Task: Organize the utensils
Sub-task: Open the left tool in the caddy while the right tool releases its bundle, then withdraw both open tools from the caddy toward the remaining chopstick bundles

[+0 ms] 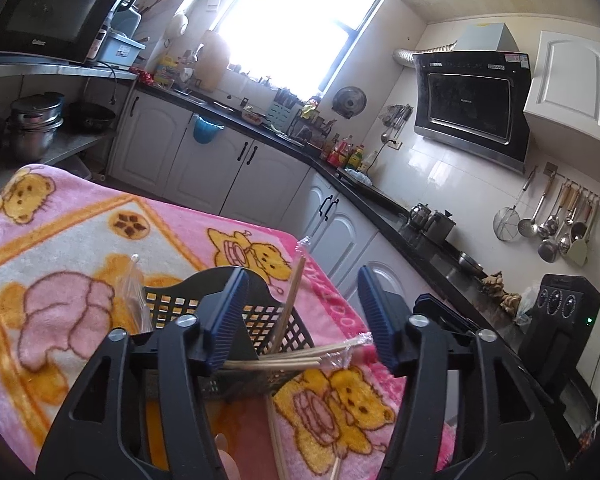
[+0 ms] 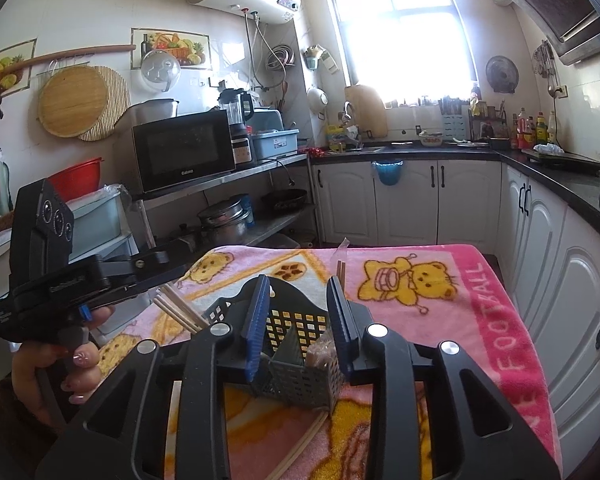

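The black basket [image 1: 236, 312] stands on the pink towel [image 1: 60, 248], at the six o'clock side of both views. The left gripper [image 1: 300, 316] hangs released above it, its fingers spread wide; wrapped chopsticks [image 1: 296, 358] lean out of the basket toward three o'clock. The right gripper [image 2: 298, 326] is also released, its fingers [image 2: 256, 324] straddling the basket [image 2: 296, 344]; loose chopsticks [image 2: 300, 446] lie on the towel [image 2: 440, 280] at six o'clock.

"Galanz" on microwave [image 2: 184, 152]; "FOOTBALL" on blanket [image 2: 496, 320]

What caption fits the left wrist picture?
Open left gripper above a black basket and wrapped chopsticks on a pink bear blanket.
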### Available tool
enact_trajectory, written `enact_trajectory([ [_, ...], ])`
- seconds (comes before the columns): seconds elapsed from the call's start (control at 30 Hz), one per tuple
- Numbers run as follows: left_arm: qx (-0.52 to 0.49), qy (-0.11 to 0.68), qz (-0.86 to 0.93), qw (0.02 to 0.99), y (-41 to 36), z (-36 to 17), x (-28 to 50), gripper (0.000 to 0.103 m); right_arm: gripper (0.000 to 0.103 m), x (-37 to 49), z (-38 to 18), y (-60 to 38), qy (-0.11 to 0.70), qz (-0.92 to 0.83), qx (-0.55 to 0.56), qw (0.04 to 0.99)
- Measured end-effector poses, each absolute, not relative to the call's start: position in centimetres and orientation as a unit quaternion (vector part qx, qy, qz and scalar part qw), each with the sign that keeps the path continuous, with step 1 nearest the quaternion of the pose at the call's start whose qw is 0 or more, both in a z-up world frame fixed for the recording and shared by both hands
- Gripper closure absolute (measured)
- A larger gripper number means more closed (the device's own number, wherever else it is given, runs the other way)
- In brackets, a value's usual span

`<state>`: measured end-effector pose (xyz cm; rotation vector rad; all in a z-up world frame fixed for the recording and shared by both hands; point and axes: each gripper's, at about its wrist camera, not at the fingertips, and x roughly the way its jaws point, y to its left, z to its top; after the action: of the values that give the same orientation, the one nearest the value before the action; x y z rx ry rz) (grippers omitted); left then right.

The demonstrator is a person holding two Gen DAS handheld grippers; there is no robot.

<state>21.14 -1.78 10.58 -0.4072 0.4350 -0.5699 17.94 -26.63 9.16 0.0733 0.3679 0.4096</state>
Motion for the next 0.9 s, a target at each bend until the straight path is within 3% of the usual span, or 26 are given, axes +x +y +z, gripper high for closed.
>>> enact_trajectory([
  [0.27,-0.199,0.209,-0.275,0.917,-1.3,10.6,19.6,0.033,0.064,16.6,9.3,-27.0,0.175,0.197,0.035,0.964],
  [0.43,-0.202,0.208,-0.266,0.919,-0.6,10.5,18.9,0.016,0.059,16.0,9.3,-27.4,0.173,0.194,0.037,0.965],
  [0.53,-0.205,0.208,-0.262,0.920,-0.3,10.4,18.5,0.011,0.057,15.5,9.3,-27.6,0.172,0.192,0.038,0.965],
  [0.9,-0.213,0.209,-0.245,0.922,0.9,9.7,17.1,0.011,0.054,13.7,8.7,-28.1,0.179,0.185,0.036,0.966],
])
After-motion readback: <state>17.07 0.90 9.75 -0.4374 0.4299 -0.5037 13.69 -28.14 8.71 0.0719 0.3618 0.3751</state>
